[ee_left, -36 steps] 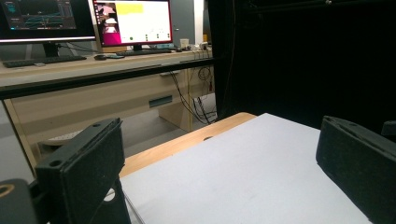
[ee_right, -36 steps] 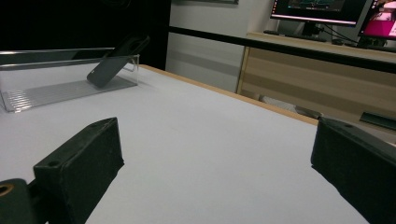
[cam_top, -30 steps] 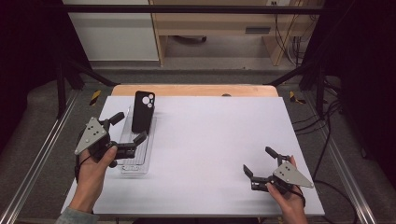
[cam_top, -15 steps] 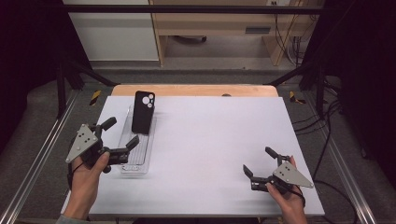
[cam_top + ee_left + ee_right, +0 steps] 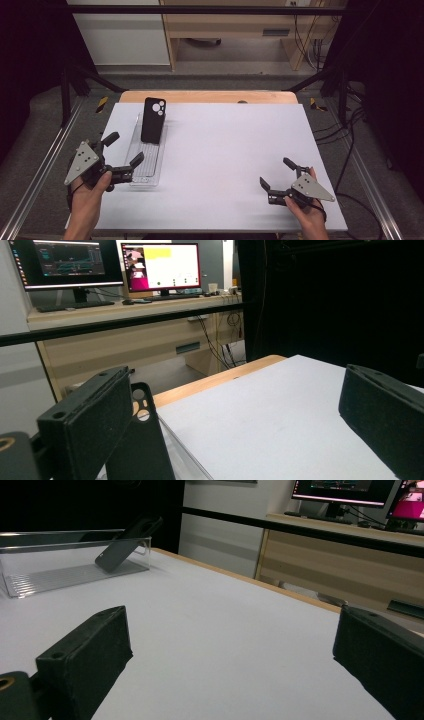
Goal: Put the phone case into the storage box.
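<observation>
A black phone case (image 5: 153,119) leans tilted on the far end of a clear plastic tray (image 5: 146,170) at the table's left; it also shows as the phone case (image 5: 125,542) in the tray (image 5: 60,575) in the right gripper view and as the phone case (image 5: 140,445) behind my left jaw. My left gripper (image 5: 122,149) is open at the tray's near left end, with nothing between its jaws. Near the front right of the table my right gripper (image 5: 277,173) is open and empty, far from the tray.
The white table top (image 5: 225,150) has a wooden strip (image 5: 210,96) along its far edge. Metal rails (image 5: 30,185) run down both sides. Desks with monitors (image 5: 160,265) stand beyond the table.
My left gripper has drawn back toward the front left, off the tray's middle to its near left end. The right gripper has stayed put.
</observation>
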{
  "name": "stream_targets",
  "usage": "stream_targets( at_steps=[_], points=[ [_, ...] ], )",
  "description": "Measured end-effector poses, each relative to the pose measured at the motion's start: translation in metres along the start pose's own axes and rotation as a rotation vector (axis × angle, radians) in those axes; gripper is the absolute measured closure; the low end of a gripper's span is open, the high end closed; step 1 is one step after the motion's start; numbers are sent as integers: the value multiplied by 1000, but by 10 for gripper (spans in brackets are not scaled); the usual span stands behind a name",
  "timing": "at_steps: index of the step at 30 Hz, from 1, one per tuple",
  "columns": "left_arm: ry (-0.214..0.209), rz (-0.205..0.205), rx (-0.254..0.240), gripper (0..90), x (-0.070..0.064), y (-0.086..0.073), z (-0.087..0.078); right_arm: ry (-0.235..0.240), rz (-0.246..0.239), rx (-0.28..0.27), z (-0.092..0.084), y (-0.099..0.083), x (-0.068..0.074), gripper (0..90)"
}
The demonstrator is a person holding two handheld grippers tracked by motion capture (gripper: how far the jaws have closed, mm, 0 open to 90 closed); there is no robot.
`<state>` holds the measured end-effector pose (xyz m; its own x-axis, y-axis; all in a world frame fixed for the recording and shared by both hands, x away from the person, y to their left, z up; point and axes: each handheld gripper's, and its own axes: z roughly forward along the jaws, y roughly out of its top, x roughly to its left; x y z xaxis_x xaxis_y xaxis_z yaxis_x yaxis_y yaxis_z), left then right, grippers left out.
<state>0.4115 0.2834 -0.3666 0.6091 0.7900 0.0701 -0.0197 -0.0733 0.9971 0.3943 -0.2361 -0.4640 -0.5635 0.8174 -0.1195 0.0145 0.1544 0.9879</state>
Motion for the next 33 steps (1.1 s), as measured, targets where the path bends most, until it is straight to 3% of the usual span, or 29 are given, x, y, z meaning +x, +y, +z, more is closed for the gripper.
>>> stream_targets(
  at_steps=[3,6,19,25,33],
  points=[
    [9,-2,-7,6,1,-1,-4,0,0,1,0,0,0,24],
    [53,21,0,1,3,-2,-8,0,0,1,0,0,0,24],
    [55,12,-11,0,12,-8,-24,0,-7,2,0,0,0,24],
    [31,26,-34,0,10,-8,-32,0,-6,4,0,0,0,24],
    [38,28,-40,0,10,-12,-36,2,-6,6,1,0,1,24]
  ],
)
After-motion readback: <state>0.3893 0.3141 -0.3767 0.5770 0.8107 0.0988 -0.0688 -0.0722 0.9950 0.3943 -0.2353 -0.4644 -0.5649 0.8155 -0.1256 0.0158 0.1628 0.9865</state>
